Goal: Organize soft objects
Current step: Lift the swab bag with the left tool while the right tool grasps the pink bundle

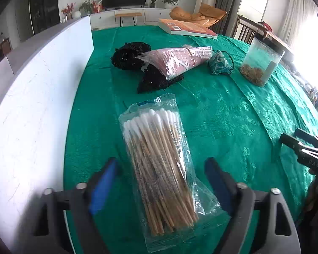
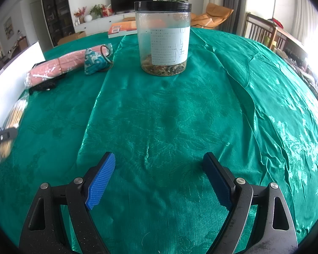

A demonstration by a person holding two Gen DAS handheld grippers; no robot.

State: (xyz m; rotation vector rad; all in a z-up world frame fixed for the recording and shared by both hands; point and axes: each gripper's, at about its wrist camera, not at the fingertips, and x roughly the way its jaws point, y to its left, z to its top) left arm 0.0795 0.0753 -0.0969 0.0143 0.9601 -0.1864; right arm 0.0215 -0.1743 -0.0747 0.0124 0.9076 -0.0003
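left gripper [image 1: 159, 182] in the left wrist view sits spread wide either side of the cotton swab packet [image 1: 161, 165] on the green tablecloth [image 1: 222, 114], pink wrapped bundle [image 1: 176, 61] at twelve o'clock, while in the right wrist view the right gripper [image 2: 159, 180] gapes over bare cloth, plastic jar [image 2: 163, 38] at twelve o'clock, teal pouch [image 2: 93, 61] at eleven.

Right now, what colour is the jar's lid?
Black. The jar lid shows best in the right wrist view, capping the clear jar.
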